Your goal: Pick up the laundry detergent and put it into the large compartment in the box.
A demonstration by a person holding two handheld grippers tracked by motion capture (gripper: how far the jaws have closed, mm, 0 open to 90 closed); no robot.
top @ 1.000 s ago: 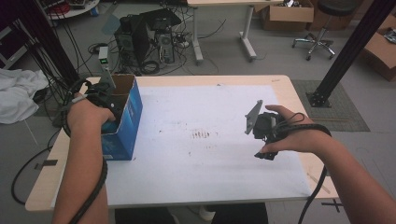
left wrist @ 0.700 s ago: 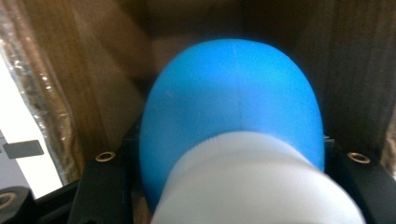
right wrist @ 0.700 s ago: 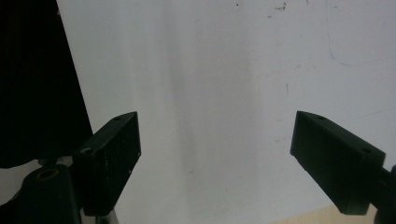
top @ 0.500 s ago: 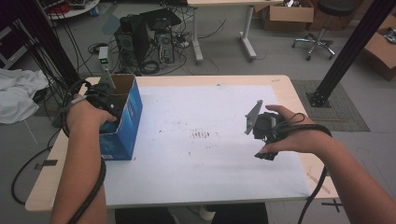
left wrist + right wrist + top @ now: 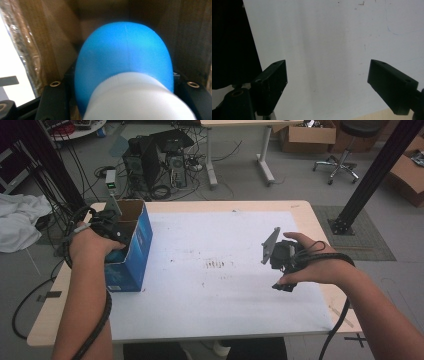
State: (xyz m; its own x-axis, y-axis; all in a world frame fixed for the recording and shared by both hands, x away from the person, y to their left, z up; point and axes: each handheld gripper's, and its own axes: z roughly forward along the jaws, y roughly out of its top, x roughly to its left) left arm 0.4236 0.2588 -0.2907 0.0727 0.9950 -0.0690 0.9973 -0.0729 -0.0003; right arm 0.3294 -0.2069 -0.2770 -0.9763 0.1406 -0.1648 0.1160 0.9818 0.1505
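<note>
Your left gripper [image 5: 107, 227] is down in the blue box [image 5: 131, 252] at frame left, jaws clamped on a blue-and-white object [image 5: 125, 72]. Lift crooked and it could snag the cardboard wall. Your right gripper [image 5: 327, 85] hovers spread wide, empty.

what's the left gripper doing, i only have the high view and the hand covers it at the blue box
Observer: In the left gripper view its jaws sit on either side of a blue and white rounded object, inside the blue cardboard box.
Operator: ok and is the right one open
Observer: Yes. The right gripper has its jaws wide apart, with nothing between them.
Operator: what's under it
Observer: The white table sheet, with a few small marks on it.
</note>
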